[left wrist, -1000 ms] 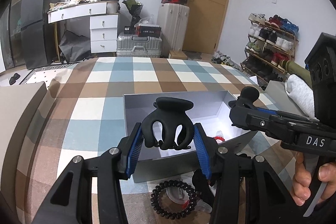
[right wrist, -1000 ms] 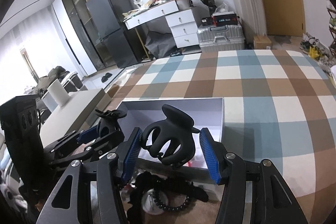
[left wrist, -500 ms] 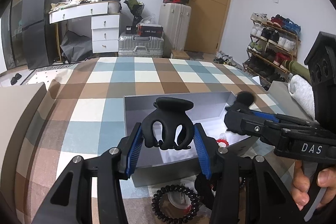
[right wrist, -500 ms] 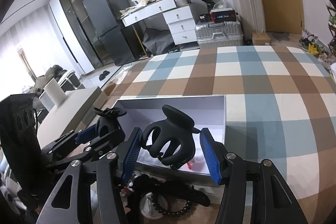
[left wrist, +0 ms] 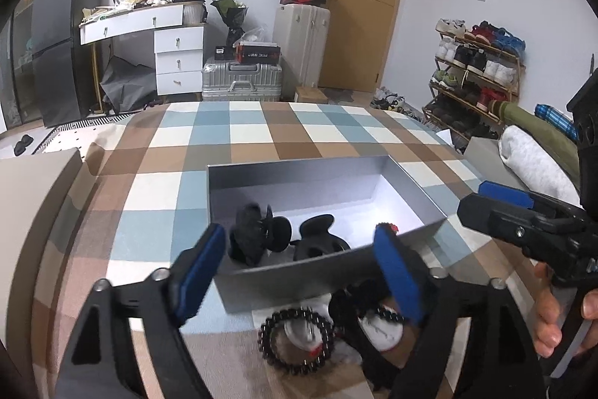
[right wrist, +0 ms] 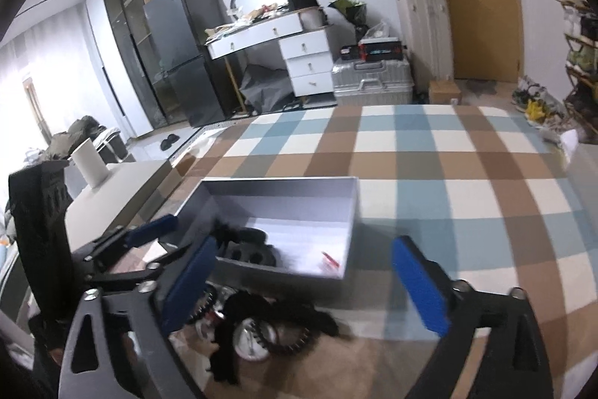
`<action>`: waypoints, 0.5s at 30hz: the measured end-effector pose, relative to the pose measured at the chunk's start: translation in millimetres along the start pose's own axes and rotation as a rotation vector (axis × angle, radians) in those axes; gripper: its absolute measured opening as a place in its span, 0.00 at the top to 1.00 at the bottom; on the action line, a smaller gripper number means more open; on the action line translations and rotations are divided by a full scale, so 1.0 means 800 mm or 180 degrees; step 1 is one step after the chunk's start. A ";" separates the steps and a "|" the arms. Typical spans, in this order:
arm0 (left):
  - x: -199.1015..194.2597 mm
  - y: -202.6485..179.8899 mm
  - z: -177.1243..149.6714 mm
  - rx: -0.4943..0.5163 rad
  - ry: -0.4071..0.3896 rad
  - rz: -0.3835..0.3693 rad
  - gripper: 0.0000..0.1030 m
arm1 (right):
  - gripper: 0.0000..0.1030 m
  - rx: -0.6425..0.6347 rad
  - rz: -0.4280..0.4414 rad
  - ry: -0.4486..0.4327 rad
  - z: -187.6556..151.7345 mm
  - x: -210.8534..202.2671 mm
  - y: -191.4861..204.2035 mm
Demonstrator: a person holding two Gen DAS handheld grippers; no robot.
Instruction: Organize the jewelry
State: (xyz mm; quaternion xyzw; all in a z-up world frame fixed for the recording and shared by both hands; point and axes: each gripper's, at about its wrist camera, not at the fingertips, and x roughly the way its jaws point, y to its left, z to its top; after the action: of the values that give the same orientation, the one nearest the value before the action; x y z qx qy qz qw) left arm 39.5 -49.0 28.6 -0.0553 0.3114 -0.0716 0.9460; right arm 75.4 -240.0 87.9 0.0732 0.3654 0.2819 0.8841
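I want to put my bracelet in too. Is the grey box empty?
Not empty. The open grey cardboard box holds two black plastic claw hair clips and a small red item.

the right gripper (right wrist: pixel 304 283) hung with its blue-padded jaws spread wide and nothing between them, above the near edge of the grey box (right wrist: pixel 351 212) on the checked cloth (right wrist: pixel 467 174). black hair claws (right wrist: pixel 246 251) lay inside the box at its left end. a black bead bracelet (right wrist: pixel 287 343) lay on the cloth in front of it. the left gripper (right wrist: pixel 149 245) reached in from the left, jaws apart.
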 end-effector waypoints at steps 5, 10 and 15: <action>-0.013 0.004 -0.009 -0.0031 0.0107 0.0083 0.10 | 0.00 0.0136 -0.0074 0.0011 -0.012 -0.013 -0.018; -0.025 0.025 -0.022 -0.0254 0.0192 0.0113 0.01 | 0.00 0.0309 -0.0083 0.0153 -0.024 -0.014 -0.030; -0.029 0.032 -0.035 -0.0301 0.0259 0.0235 0.01 | 0.00 0.0233 -0.0033 0.0271 -0.037 -0.011 -0.024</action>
State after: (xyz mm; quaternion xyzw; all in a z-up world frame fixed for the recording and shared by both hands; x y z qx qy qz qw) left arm 6.9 -21.2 15.7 -0.0855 0.3545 -0.0241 0.9308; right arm 58.7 -262.9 65.6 0.0916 0.4131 0.2666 0.8660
